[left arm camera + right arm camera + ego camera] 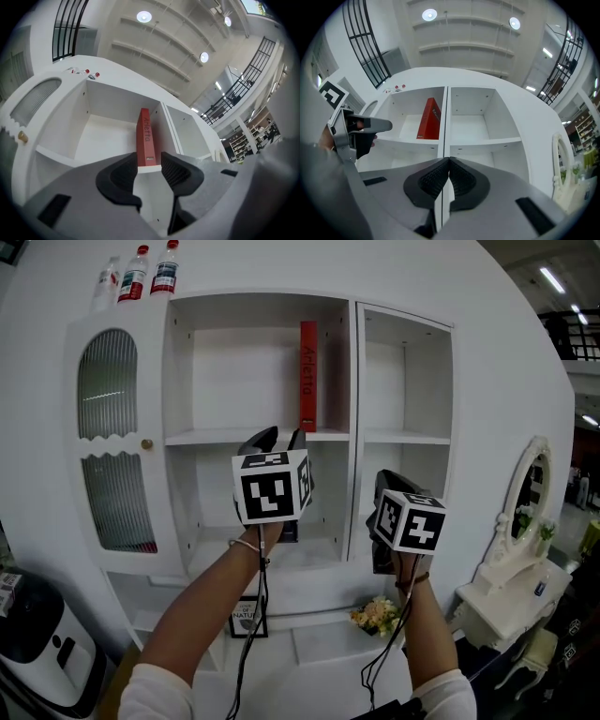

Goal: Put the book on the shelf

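A red book (307, 376) stands upright on the upper shelf of the white cabinet (216, 437), against the divider on the right of the middle compartment. My left gripper (279, 439) is held up just in front of that shelf's edge, a little left of the book. Its jaws stand open with nothing between them. In the left gripper view the book (145, 138) shows beyond the gap of the left gripper (149, 171), apart from the pads. My right gripper (384, 486) hangs lower and to the right; in its own view the right gripper (448, 165) is shut and empty, with the book (429, 119) up left.
Three bottles (137, 276) stand on top of the cabinet. A ribbed glass door (106, 437) closes its left section. The right compartments (405, 381) hold nothing. A framed card (248, 617) and flowers (375, 615) sit on the lower ledge. A white vanity with mirror (525, 521) stands at the right.
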`<state>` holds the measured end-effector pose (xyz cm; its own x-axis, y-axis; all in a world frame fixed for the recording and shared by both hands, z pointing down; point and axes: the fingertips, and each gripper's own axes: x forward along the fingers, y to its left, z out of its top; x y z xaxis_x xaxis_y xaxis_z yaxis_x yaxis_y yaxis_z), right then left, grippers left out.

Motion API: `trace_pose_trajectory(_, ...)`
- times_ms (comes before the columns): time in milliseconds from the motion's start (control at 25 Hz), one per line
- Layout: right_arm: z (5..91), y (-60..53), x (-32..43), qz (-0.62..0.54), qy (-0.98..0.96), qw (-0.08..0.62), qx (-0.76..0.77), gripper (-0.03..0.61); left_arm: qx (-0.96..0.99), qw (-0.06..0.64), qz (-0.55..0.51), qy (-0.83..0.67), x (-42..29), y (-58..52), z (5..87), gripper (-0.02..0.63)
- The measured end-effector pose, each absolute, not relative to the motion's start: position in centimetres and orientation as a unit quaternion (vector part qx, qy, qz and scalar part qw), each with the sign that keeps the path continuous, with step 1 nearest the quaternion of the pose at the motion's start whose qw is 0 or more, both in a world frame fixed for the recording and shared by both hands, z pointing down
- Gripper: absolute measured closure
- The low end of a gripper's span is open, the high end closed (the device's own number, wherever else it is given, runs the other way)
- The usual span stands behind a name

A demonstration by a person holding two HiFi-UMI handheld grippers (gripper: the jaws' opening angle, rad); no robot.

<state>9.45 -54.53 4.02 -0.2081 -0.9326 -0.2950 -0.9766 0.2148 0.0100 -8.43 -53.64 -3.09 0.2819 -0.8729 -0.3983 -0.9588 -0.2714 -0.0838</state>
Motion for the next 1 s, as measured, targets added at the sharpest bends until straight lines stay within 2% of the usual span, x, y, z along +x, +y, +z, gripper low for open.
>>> trace_pose_trajectory(400, 9.4, -51.4, 6.5, 0.077, 0.775, 0.094, -0.620, 0.557, -0.809, 0.095, 0.116, 0.569, -11.0, -52.5, 5.5, 0.511)
trace_pose_trajectory(720, 13.4, -48.3, 5.3, 0.083, 0.773, 0.086, -0.623, 0.557, -0.821, 0.084, 0.103, 0.555, -11.8, -50.8, 12.0, 0.589)
trace_pose_trajectory(1000, 16.3, -47.0, 4.5, 0.085, 0.774, 0.082, -0.622, 0.557, -0.831, 0.081, 0.106, 0.541, -12.0, -48.8, 15.8, 0.606)
